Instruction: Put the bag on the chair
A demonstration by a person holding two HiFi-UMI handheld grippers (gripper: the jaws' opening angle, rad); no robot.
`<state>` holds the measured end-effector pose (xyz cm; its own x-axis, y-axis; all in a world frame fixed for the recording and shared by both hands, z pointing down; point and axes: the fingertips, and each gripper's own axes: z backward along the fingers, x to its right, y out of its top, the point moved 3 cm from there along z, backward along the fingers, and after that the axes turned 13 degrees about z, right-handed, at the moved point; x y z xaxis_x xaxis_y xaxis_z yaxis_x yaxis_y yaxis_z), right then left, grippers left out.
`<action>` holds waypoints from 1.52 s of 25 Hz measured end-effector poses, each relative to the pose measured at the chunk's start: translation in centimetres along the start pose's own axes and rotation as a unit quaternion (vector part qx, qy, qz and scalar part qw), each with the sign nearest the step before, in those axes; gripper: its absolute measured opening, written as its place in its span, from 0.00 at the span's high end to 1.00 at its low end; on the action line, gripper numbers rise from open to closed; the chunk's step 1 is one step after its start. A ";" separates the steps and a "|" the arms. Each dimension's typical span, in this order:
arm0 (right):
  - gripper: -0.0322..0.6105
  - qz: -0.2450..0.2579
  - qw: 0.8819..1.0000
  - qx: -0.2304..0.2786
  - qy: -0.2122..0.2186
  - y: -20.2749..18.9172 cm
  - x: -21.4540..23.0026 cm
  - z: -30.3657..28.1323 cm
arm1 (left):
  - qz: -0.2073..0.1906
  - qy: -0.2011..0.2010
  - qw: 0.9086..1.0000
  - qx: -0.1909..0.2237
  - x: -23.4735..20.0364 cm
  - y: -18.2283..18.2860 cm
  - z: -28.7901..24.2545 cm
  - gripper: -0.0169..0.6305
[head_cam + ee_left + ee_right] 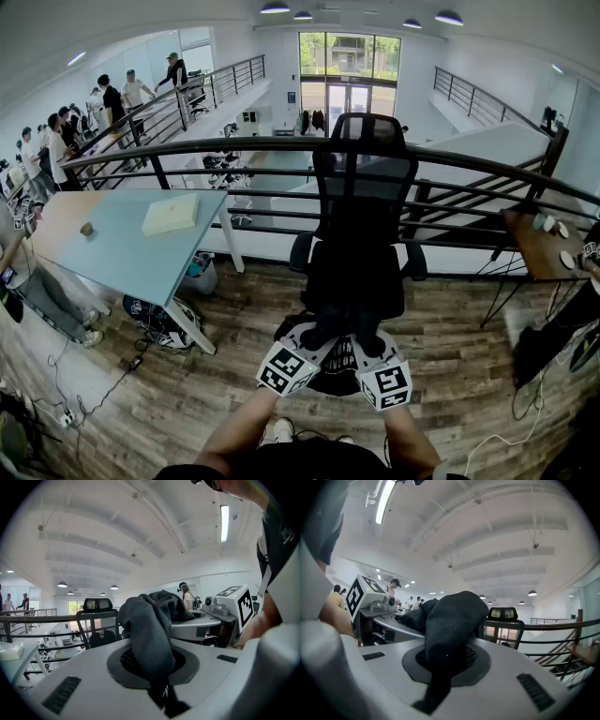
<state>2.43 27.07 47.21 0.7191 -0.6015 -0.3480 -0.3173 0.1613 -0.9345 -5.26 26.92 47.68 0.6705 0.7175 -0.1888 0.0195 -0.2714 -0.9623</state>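
Bag held up just in front of the office chair, clamped from both sides.

Head view: looks down on the black office chair backed against the railing; shows the dark bag bunched just in front of the chair's seat, between the left gripper and the right gripper, side by side; left of the chair, a light-blue table with a pale box; right of the chair, a wooden table. Left gripper view: jaws clenched on a fold of the bag's dark grey cloth, which spills up and over them; chair beyond, to the left of the cloth. Right gripper view: jaws likewise pinched tight on black bag cloth, draped forward over them; chair's headrest and back just behind it, to the right.
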 end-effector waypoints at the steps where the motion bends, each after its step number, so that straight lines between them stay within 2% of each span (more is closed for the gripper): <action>1: 0.89 -0.002 1.000 0.000 0.002 -0.1 -0.1 0.1 | -0.002 0.002 1.000 -0.001 0.1 -0.1 0.1 0.88; 12: 0.89 -0.007 1.000 0.009 0.010 0.7 -0.3 1.3 | -0.007 0.010 1.000 0.004 1.5 0.7 0.8 0.88; 19: 0.89 -0.013 0.999 0.032 0.016 1.1 0.8 2.6 | -0.014 0.017 1.000 0.013 3.0 1.3 0.3 0.88; 28: 0.89 -0.014 0.999 0.041 0.026 -0.4 4.1 5.5 | -0.027 0.032 0.999 0.012 6.2 1.4 -3.1 0.88; 35: 0.89 -0.022 0.999 0.026 0.027 -2.1 6.7 6.2 | -0.015 0.016 1.000 0.004 7.0 1.0 -6.4 0.88; 38: 0.89 -0.020 0.999 0.020 0.026 -2.6 7.5 5.6 | -0.023 0.010 1.000 0.001 6.4 0.9 -7.4 0.88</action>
<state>12.07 26.52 46.62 0.6975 -0.6475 -0.3070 -0.2636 0.1666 -0.9501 4.58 26.49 47.04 0.6838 0.7160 -0.1401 0.0498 -0.2374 -0.9701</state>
